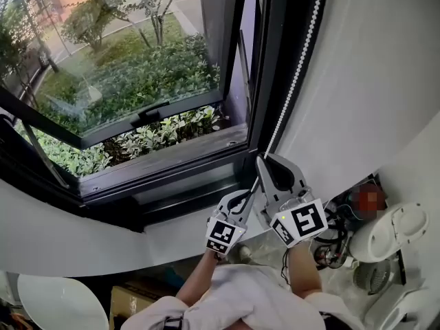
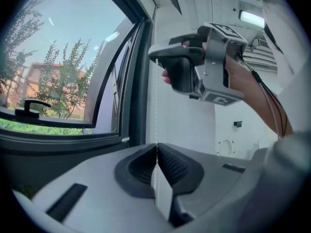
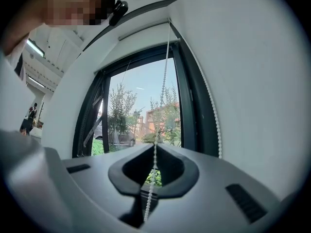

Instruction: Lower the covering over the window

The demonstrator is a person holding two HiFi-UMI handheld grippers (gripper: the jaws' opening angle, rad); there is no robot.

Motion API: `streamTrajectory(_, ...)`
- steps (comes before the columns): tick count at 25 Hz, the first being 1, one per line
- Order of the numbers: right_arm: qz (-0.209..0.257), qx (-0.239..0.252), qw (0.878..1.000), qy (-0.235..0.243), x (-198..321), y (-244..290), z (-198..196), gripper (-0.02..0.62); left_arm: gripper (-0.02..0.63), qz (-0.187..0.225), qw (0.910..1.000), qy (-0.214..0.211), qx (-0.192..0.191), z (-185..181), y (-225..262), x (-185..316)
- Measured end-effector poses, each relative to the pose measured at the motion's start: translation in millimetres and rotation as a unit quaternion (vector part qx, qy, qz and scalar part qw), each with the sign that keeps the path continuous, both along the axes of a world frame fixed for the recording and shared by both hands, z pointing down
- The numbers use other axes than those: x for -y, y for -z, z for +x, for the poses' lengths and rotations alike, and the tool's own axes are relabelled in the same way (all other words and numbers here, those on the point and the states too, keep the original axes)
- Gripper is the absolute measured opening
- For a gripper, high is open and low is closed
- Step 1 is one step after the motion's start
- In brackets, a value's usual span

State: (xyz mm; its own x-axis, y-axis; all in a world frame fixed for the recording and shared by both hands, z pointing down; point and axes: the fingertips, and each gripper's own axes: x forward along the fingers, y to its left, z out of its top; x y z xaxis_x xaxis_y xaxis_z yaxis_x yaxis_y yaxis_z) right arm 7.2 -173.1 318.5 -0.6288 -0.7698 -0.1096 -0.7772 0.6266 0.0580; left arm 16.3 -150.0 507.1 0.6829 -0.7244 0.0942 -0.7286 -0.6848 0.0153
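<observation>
**Chain gripped twice, blind yet to drop**

Clamps the right hand-held gripper (image 3: 155, 152) shut on the chain (image 3: 163, 81), beads pinched between the pads. Clamps the left hand-held gripper (image 2: 156, 152) shut too, on what looks like the same strand, just below the right.

Looks out through a window (image 3: 141, 110) fully bare: no fabric over the glass anywhere, only a pale bar (image 3: 146, 31) across the top, likely the rolled blind. Judging by that: grip done, the whole lowering left to do, presumably hand over hand down the chain.

Leaves the second strand (image 3: 214, 115) hanging free along the dark frame (image 1: 265, 60), right beside the wall (image 1: 371, 81). Shows the sash (image 1: 137, 81) swung open, handle (image 1: 152, 111) on its lower rail, shrubs (image 1: 165, 133) beyond. Spots cables (image 1: 335, 243) and a white appliance (image 1: 392, 234) low at the right, near the arms but apart from the chain.

Finds nothing across the blind's path. Risks only a pull on the wrong strand.
</observation>
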Motion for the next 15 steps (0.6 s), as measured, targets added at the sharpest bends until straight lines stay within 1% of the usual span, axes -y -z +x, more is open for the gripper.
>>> streamTrajectory(15,-0.057,0.008,0.998,-0.010,0,-65,1,0.006,0.021,-0.056,0.9982,-0.003,0.019,5,-63,-10)
